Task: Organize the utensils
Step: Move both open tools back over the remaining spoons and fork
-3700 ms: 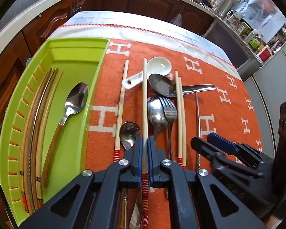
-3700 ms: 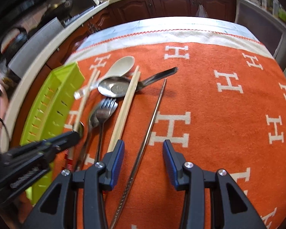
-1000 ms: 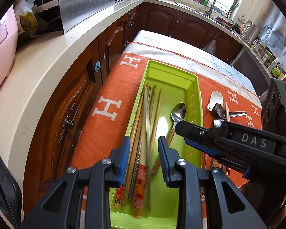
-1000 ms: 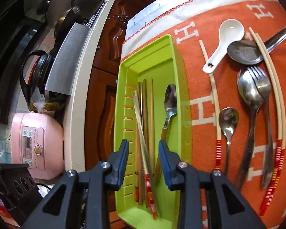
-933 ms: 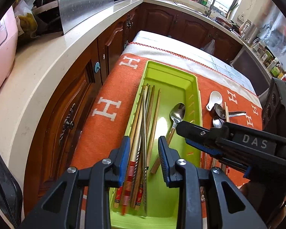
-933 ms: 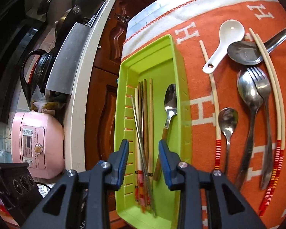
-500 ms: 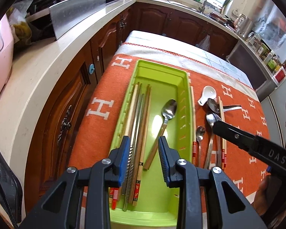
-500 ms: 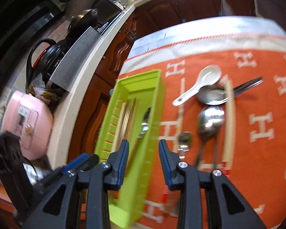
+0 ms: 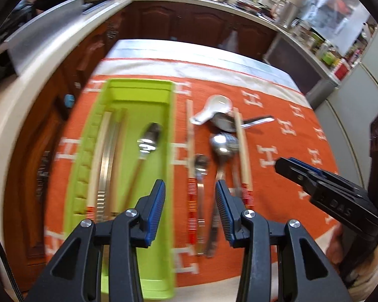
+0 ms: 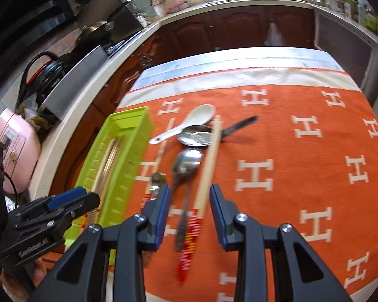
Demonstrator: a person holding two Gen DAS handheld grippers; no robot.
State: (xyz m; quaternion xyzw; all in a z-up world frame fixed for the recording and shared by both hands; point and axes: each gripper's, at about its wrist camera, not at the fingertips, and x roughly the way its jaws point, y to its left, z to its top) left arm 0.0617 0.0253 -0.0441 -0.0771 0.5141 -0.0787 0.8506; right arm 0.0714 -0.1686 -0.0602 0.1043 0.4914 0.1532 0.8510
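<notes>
Jaws of both grippers stood spread, nothing between the pads. Left gripper (image 9: 190,209) hung above the near part of the orange cloth (image 9: 277,176), its left finger over the right wall of the green tray (image 9: 170,156), its right finger over the loose cutlery. Right gripper (image 10: 187,210) hung above the striped ends of a chopstick pair (image 10: 209,166) and a spoon/fork handle; frames blurred w/ motion, so contact could not be told.

In tray: chopsticks (image 9: 105,161) bundled along the left wall, incl. one metal-looking stick; a wood-handled spoon (image 9: 146,146) lay diagonally beside them, bowl toward the far end.

On cloth, right of tray: a single chopstick (image 9: 191,156) w/ red-striped end, just beside the tray wall; a small spoon (image 9: 201,166) touching it; a larger spoon (image 9: 220,146) overlapping a fork (tines barely legible); the pale chopstick pair crossing over a dark-handled ladle spoon (image 10: 199,136); a white ceramic soup spoon (image 10: 189,122) at the far end, bowl resting against the ladle.

Surroundings: wood cabinets (image 10: 239,30) and pale countertop (image 9: 17,95) around the table; pink rice cooker (image 10: 15,148) at left on the counter. Tray wall stood between left gripper and tray contents; the overlapping spoon, fork & sticks crowded one another.
</notes>
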